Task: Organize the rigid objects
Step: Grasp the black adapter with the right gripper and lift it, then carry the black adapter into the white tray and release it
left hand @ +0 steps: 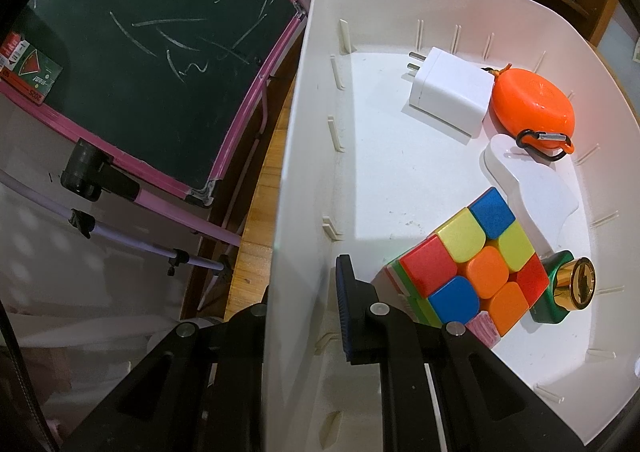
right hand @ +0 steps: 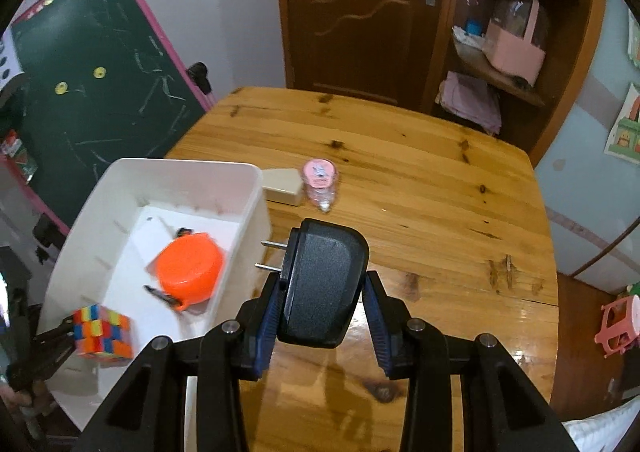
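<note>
My right gripper (right hand: 323, 284) is shut on a black plug adapter (right hand: 320, 284), held above the wooden table (right hand: 420, 180) with its two prongs pointing left toward the white bin (right hand: 180, 164). My left gripper (left hand: 304, 292) is shut on the white bin's side wall (left hand: 296, 180), one finger outside and the blue-padded finger (left hand: 346, 304) inside. In the bin lie a white charger (left hand: 448, 92), an orange round case (left hand: 532, 108) with a clip, a flat white piece (left hand: 532, 188), a colourful puzzle cube (left hand: 468, 264) and a green and gold object (left hand: 564, 288).
A beige box (right hand: 282, 184) and a small pink-capped bottle (right hand: 320, 176) lie on the table just beyond the bin. A pink-framed chalkboard (left hand: 152, 52) stands to the left of the table. A wooden door (right hand: 360, 12) and shelves (right hand: 504, 52) are behind it.
</note>
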`<state>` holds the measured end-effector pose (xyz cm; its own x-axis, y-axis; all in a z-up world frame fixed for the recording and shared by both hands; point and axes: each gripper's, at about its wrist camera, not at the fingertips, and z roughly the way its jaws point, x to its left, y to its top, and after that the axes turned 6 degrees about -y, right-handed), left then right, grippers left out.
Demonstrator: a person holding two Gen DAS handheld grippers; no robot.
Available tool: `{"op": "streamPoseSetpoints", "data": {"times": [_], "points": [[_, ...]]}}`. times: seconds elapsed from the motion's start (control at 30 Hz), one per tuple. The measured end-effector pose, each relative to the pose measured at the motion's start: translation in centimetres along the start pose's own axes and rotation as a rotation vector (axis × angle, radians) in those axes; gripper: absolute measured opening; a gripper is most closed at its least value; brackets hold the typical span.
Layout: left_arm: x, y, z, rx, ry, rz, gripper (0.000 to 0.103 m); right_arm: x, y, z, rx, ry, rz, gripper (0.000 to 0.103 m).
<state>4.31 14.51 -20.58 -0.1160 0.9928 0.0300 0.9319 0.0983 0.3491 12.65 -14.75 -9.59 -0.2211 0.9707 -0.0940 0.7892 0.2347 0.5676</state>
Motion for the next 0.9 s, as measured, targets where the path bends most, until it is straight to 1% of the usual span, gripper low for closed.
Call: {"op": "streamPoseSetpoints", "data": {"times": [0.33, 0.53, 0.7, 0.83, 0.9], "points": [[0.0, 0.0, -0.1, -0.001, -0.004, -0.004, 0.015, 4.8, -0.8, -4.6, -0.056, 0.06, -0.106, 0.04], [0.0, 0.0, -0.1, -0.002, -0.004, -0.004, 0.015, 8.1, -0.9, -6.1, -0.079, 0.11, -0.179, 0.04], [0.0, 0.0, -0.1, -0.002, -0.004, -0.004, 0.015, 11.0, -0.5, -5.1, -0.061, 0.148, -0.239, 0.04], [0.1, 0.0, -0.1, -0.002, -0.006, -0.005, 0.015, 13.3, 0.2, -2.8, -0.016, 0.174, -0.27, 0.04], [0.0, 0.0, -0.1, -0.003, -0.01, -0.005, 0.015, 14.3, 0.5, -1.6, 0.001, 0.171, -0.289, 0.04]]}}
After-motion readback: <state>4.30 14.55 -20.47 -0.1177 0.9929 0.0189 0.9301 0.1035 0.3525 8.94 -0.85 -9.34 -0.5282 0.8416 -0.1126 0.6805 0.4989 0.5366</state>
